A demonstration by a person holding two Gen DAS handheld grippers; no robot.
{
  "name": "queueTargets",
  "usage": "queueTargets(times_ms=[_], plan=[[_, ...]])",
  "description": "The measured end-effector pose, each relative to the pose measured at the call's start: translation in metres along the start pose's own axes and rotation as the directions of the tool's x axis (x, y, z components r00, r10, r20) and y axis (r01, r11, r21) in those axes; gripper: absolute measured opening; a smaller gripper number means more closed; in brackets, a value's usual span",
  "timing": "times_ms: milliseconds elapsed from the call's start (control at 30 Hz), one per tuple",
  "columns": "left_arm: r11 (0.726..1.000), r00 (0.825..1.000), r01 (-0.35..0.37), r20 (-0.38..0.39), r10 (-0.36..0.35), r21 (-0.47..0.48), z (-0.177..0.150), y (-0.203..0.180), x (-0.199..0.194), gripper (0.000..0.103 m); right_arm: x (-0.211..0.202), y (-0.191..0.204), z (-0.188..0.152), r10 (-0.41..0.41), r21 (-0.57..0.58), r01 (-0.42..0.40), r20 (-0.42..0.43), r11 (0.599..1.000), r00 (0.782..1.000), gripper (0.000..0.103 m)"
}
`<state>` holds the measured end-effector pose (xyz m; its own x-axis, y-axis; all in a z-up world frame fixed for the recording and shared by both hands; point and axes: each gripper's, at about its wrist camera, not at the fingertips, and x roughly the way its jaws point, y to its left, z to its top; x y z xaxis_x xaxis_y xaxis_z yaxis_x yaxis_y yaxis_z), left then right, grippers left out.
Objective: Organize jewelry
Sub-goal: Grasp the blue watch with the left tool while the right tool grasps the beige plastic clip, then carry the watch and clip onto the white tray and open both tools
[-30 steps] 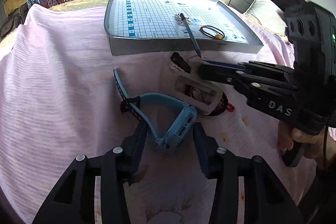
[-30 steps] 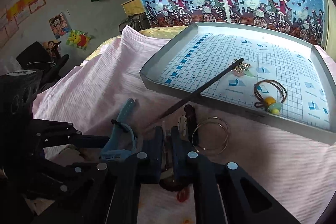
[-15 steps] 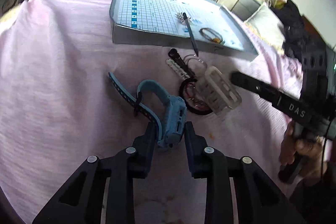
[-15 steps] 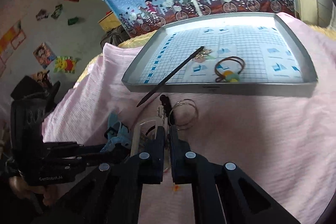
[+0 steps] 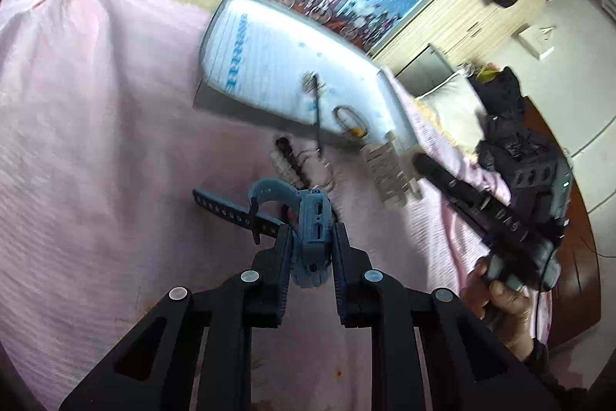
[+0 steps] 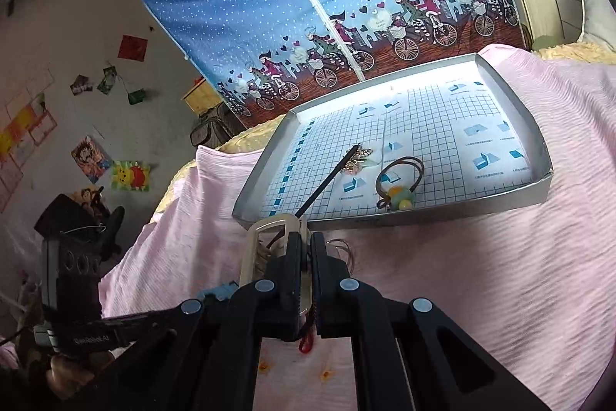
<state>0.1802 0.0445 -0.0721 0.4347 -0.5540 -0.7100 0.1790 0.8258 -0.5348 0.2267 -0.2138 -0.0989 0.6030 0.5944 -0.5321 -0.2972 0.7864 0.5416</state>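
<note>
Left gripper (image 5: 311, 237) clamped on blue watch (image 5: 313, 232), watch body wedged between jaws, strap trailing left above pink bedspread (image 5: 96, 141). Right gripper (image 6: 304, 257) pinched shut on clear hair clip (image 6: 269, 245), clip sticking out ahead, lifted near front wall of grid-lined tray (image 6: 500, 197). Hair stick (image 6: 327, 180), hair tie (image 6: 398, 182) lie in tray.

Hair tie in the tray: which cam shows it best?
Right wrist: the hair tie is sharp, loop and beads clear on the tray. Left wrist shows it small and motion-blurred.
</note>
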Motion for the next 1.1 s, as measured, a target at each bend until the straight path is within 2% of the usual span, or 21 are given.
queueTargets(times_ms=[100, 233, 433, 500, 567, 667, 767, 900, 1000, 1100], plan=[[1.0, 1.0, -0.017, -0.023, 0.017, 0.004, -0.001, 0.0, 0.005, 0.016, 0.001, -0.003, 0.0, 0.0, 0.011, 0.0, -0.006, 1.0, 1.0, 0.005], [0.997, 0.999, -0.04, -0.001, 0.04, 0.063, -0.003, -0.009, 0.0, 0.016, 0.003, -0.002, -0.002, 0.0, 0.011, 0.0, -0.013, 1.0, 1.0, 0.005], [0.998, 0.998, -0.027, 0.052, 0.024, 0.058, -0.006, -0.011, -0.005, 0.016, 0.004, 0.0, -0.003, 0.002, 0.004, -0.002, -0.009, 1.0, 1.0, 0.005], [1.0, 0.996, 0.013, 0.093, -0.015, 0.024, -0.004, -0.008, -0.012, 0.016, 0.002, 0.001, -0.002, 0.008, 0.002, -0.008, 0.009, 1.0, 1.0, 0.005], [0.999, 0.989, 0.044, 0.143, -0.045, 0.007, -0.001, -0.007, -0.021, 0.016, -0.001, 0.002, 0.0, 0.014, -0.001, -0.014, 0.033, 1.0, 0.999, 0.005], [0.998, 0.969, 0.064, 0.238, -0.064, 0.009, 0.007, -0.009, -0.035, 0.016, -0.006, 0.003, 0.005, 0.017, -0.009, -0.017, 0.089, 1.0, 0.996, 0.005], [0.997, 0.943, -0.022, 0.333, -0.004, 0.073, 0.021, -0.021, -0.043, 0.016, -0.004, 0.004, 0.016, -0.008, -0.024, 0.012, 0.143, 1.0, 0.99, 0.005], [0.997, 0.92, -0.042, 0.392, 0.014, 0.063, 0.048, -0.025, -0.026, 0.016, 0.0, 0.0, 0.026, -0.054, -0.039, 0.062, 0.194, 0.997, 0.979, 0.005], [0.995, 0.92, -0.065, 0.39, 0.032, 0.071, 0.067, -0.027, 0.004, 0.016, 0.001, -0.007, 0.024, -0.091, -0.037, 0.101, 0.21, 0.994, 0.973, 0.005], [0.995, 0.929, -0.078, 0.367, 0.051, 0.059, 0.075, -0.023, 0.033, 0.016, 0.005, -0.014, 0.026, -0.135, -0.042, 0.148, 0.216, 0.988, 0.967, 0.005]])
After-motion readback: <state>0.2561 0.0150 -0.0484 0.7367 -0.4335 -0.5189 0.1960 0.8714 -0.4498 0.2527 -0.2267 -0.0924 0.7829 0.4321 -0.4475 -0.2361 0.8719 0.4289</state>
